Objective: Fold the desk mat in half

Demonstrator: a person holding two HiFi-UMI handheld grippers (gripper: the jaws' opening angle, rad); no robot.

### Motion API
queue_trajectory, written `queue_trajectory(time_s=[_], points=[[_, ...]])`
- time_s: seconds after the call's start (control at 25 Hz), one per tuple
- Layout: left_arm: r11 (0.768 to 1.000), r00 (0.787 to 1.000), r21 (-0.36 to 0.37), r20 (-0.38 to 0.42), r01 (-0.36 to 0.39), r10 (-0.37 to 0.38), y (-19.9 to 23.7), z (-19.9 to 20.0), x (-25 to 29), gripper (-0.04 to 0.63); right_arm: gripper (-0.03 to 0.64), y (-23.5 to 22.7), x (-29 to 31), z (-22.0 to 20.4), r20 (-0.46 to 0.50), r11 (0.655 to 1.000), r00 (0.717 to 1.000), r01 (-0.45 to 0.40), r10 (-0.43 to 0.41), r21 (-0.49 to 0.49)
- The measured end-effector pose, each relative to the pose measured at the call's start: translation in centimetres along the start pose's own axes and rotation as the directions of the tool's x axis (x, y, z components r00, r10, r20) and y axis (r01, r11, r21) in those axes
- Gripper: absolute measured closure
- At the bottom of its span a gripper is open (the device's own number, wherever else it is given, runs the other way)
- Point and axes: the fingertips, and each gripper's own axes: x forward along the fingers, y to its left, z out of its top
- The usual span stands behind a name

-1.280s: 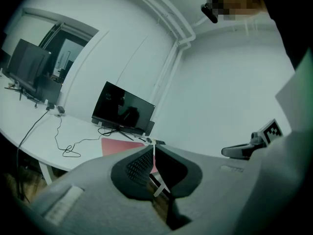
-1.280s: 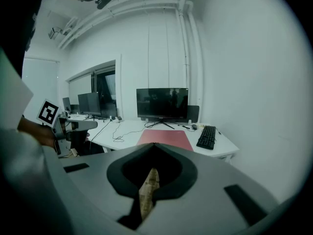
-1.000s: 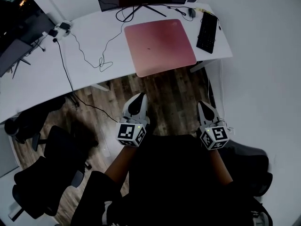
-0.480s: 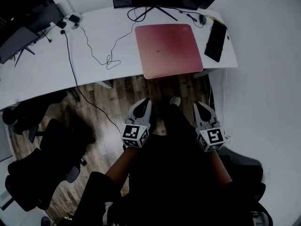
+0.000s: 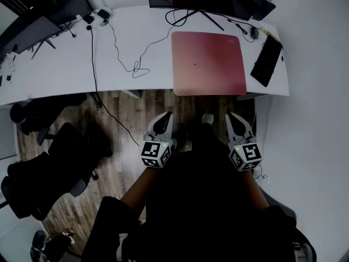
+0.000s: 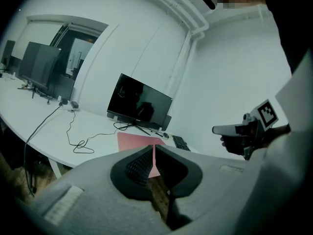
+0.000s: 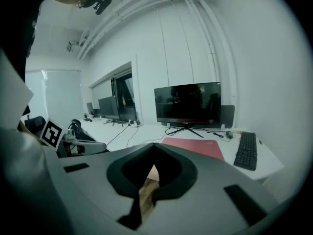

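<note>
On the white bench (image 5: 65, 64) the pink desk mat (image 5: 208, 63) lies flat and unfolded at the front edge toward its right end; the left claw (image 5: 163, 116) and right claw (image 5: 234, 117), both closed and apparently empty, hover short of it, so the reach is in hand and next calls for opening onto its near edge

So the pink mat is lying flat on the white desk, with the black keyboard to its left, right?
Not quite. The head view shows the black keyboard to the right of the pink mat, not its left. The mat does lie flat on the white desk.
</note>
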Motion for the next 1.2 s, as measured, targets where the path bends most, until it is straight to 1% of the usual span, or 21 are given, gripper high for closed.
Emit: queue_trajectory(time_s=[0.08,0.2,0.44,0.56,0.64,0.76,0.84,0.92,0.96,1.04,1.2], points=[[0.999,0.999,-0.023,0.000,-0.034,0.034,-0.2,0.2,1.5,0.569,0.617,-2.0,1.1,0.6,0.010,0.999,0.999,-0.035,0.034,0.042],[0.995,0.997,-0.060,-0.023,-0.074,0.073,-0.9,-0.1,3.9,0.569,0.617,-5.7,2.0,0.9,0.012,0.997,0.999,-0.044,0.043,0.058],[0.990,0.986,-0.026,-0.095,-0.140,0.137,-1.7,-0.5,9.5,0.569,0.617,-13.5,3.6,-0.3,-0.022,0.993,0.999,-0.030,0.033,0.114],[0.987,0.981,-0.033,-0.120,-0.157,0.152,-2.3,-0.4,12.6,0.568,0.617,-17.0,4.6,-0.4,-0.025,0.990,0.999,-0.024,0.028,0.137],[0.985,0.980,-0.057,-0.122,-0.164,0.156,-2.9,0.3,14.5,0.569,0.617,-19.0,5.4,-0.2,-0.027,0.990,0.999,-0.030,0.034,0.139],[0.984,0.980,-0.057,-0.110,-0.170,0.163,-3.8,1.6,17.1,0.569,0.617,-21.7,6.7,-0.2,-0.043,0.989,0.998,-0.048,0.054,0.140],[0.980,0.981,-0.081,-0.088,-0.180,0.172,-3.9,2.3,18.6,0.568,0.617,-23.3,7.9,-0.5,-0.070,0.992,0.996,-0.055,0.063,0.116],[0.973,0.979,-0.112,-0.068,-0.201,0.194,-3.8,2.7,19.7,0.568,0.617,-24.5,9.0,-0.6,-0.095,0.994,0.992,-0.069,0.077,0.080],[0.970,0.976,-0.117,-0.064,-0.214,0.207,-3.6,2.7,20.1,0.569,0.617,-25.0,9.6,-0.6,-0.102,0.994,0.991,-0.081,0.088,0.069],[0.962,0.969,-0.125,-0.081,-0.244,0.235,-3.2,2.1,20.6,0.569,0.617,-25.8,10.7,-0.4,-0.107,0.993,0.988,-0.109,0.114,0.052],[0.923,0.940,-0.189,-0.133,-0.335,0.314,-2.1,0.4,20.9,0.568,0.617,-27.1,12.7,0.2,-0.114,0.984,0.977,-0.178,0.180,0.024]])
